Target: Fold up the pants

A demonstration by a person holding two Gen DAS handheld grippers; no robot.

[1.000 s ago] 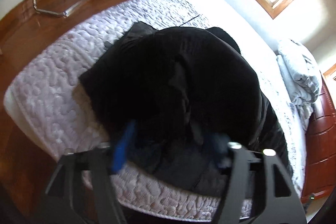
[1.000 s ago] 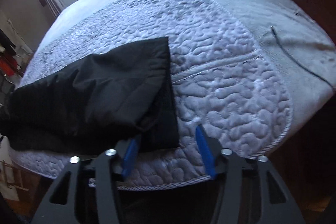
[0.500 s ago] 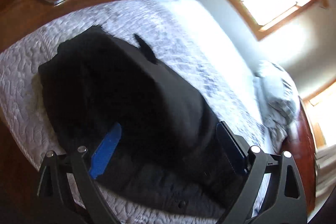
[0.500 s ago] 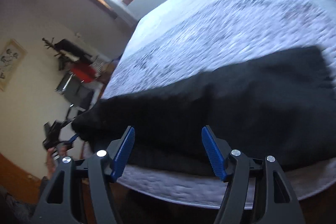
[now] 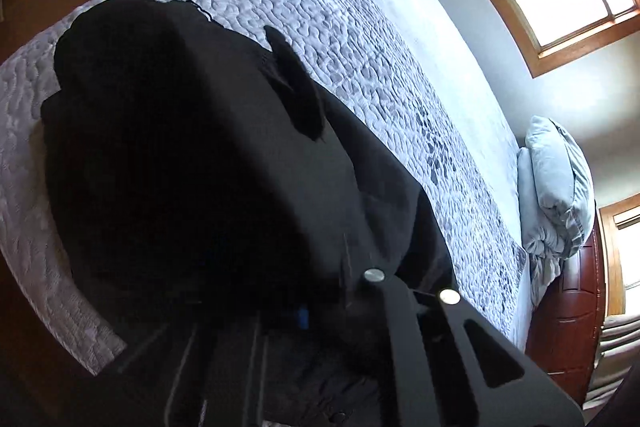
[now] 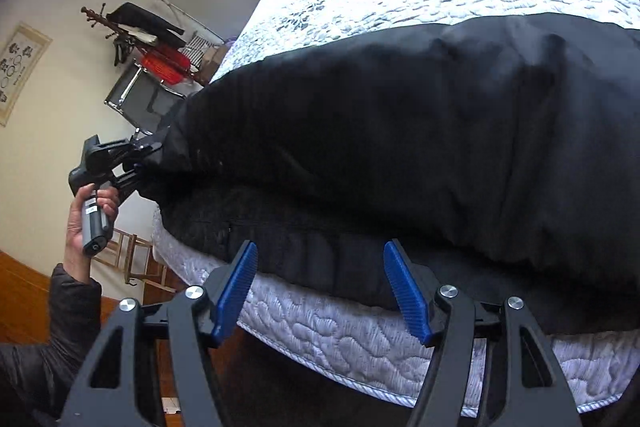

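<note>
Black pants (image 5: 200,167) lie folded lengthwise along the near edge of a quilted bed (image 5: 360,39). My left gripper (image 5: 302,317) is shut on the pants' fabric; its fingers are buried in the dark cloth and only a sliver of blue pad shows. In the right wrist view the left gripper (image 6: 154,147), held by a hand (image 6: 88,211), pinches the left end of the pants (image 6: 400,127) and lifts it a little. My right gripper (image 6: 322,291) stands open just before the pants' near edge, its blue pads (image 6: 236,291) touching nothing.
The quilt's edge (image 6: 340,331) runs just under the right gripper, with wooden floor below. A bundled grey duvet (image 5: 560,187) lies by the wooden headboard (image 5: 576,307). A metal chair (image 6: 148,99) and a coat rack (image 6: 136,27) stand beyond the bed's left end.
The left gripper's jaws went from wide open over the pants to shut on the fabric. The right gripper swung left along the pants, from the leg end toward the other end.
</note>
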